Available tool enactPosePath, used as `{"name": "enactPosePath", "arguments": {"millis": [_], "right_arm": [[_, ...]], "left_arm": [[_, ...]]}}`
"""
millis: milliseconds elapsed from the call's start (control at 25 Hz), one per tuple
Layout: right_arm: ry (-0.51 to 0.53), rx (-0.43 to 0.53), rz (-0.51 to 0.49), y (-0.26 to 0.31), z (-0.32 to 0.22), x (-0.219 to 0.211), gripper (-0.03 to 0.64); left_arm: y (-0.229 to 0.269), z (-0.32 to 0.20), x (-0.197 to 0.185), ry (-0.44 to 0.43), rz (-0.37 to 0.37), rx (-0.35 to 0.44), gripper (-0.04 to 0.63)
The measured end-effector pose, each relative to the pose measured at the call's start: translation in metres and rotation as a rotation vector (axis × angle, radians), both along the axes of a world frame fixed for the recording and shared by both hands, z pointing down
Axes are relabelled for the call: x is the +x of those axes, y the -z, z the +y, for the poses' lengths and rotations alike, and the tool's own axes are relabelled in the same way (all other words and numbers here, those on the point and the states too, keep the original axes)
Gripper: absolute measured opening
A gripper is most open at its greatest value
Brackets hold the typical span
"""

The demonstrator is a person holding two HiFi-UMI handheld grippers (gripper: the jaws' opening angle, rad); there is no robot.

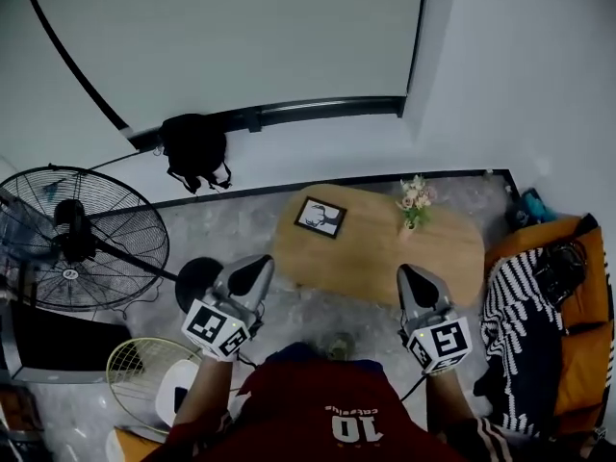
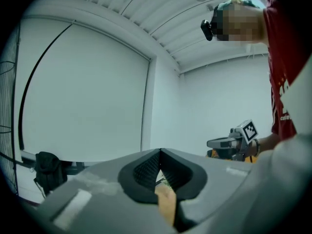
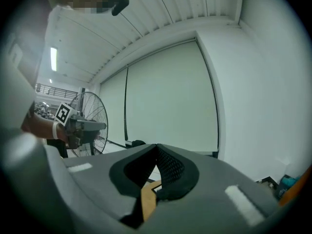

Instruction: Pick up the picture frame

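1. Picture frame point(image 1: 320, 217) lies flat by the far-left edge of the table point(image 1: 445, 254); flower vase point(image 1: 414, 203) stands at the far edge, right of it
2. I read the left gripper point(image 1: 257, 266) jaws clenched, nothing between, by the near-left edge
3. Right gripper point(image 1: 409, 277) jaws clenched too, empty, at the near edge, well apart from the frame

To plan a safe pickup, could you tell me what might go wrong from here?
The black rectangular picture frame seems to lie flat on the oval wooden table, so the left gripper and right gripper, both with fingers shut, could only push it. The small vase of pale flowers stands nearby and could tip.
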State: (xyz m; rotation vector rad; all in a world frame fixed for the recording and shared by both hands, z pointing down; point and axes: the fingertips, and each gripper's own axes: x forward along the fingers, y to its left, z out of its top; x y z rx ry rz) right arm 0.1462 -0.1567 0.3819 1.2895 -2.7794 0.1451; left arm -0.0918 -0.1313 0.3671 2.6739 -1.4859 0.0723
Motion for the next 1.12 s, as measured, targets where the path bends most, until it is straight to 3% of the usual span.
{"name": "enactPosePath", "arguments": {"millis": [280,480,760,1120], "right_arm": [[0.029,-0.02,-0.006,-0.012,-0.027,-0.008,0.003],[0.043,-0.025,0.015,-0.019,-0.044,-0.021,0.008],[0.089,-0.069,0.1,-0.04,-0.077,-0.047,0.058],[0.182,-0.104,0.134,-0.085,-0.124,-0.092,0.114]], "left_arm": [[-0.008,-0.016,-0.001,0.012,-0.044,-0.024,0.002],[-0.016,-0.035,-0.007,0.006,-0.029,-0.028,0.002],[-0.028,-0.071,-0.013,-0.026,-0.028,-0.038,0.002],[-0.05,-0.115,-0.032,-0.046,-0.037,-0.071,0.002]]}}
